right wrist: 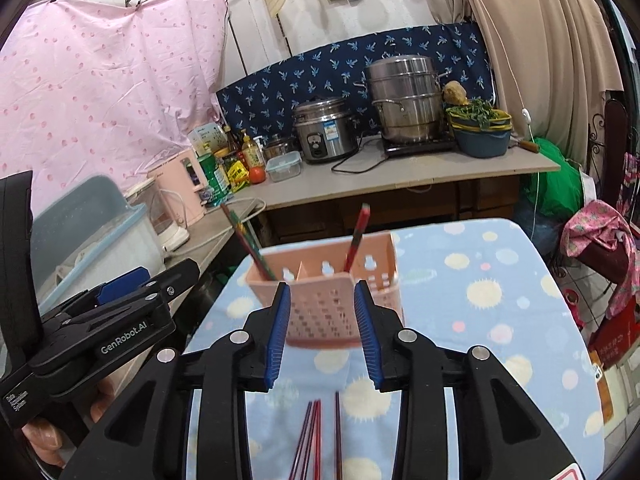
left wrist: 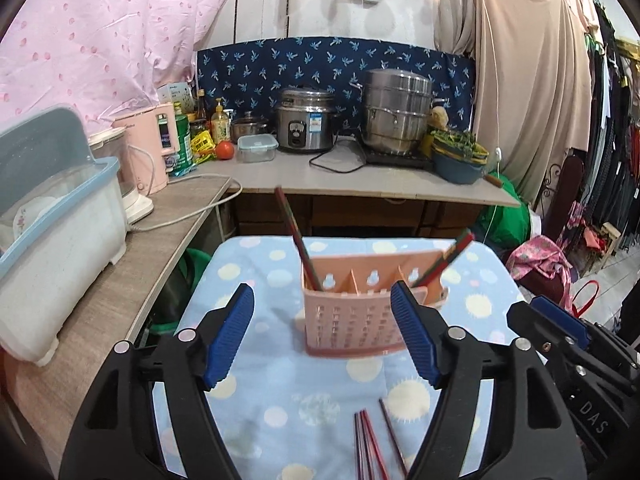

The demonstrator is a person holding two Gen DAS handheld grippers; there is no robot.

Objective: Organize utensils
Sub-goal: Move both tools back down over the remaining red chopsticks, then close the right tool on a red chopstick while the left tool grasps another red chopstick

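A pink slotted utensil holder [left wrist: 352, 316] [right wrist: 328, 300] stands on a blue dotted cloth [left wrist: 280, 384] [right wrist: 480, 320]. Red chopsticks stand in its left compartment [left wrist: 298, 240] [right wrist: 246, 236] and its right compartment [left wrist: 448, 260] [right wrist: 358, 236]. Several loose dark red chopsticks [left wrist: 372, 444] [right wrist: 316, 436] lie on the cloth near me. My left gripper [left wrist: 322, 336] is open and empty, in front of the holder. My right gripper [right wrist: 322, 336] is open and empty, above the loose chopsticks. Each gripper shows at the edge of the other's view.
A wooden counter [left wrist: 100, 300] at the left carries a white and blue dish box [left wrist: 52, 220] and a pink kettle [left wrist: 148, 148]. The back counter [left wrist: 360, 176] holds a rice cooker [left wrist: 306, 120], a steel steamer pot [left wrist: 396, 112], bottles and a blue basin [left wrist: 460, 160].
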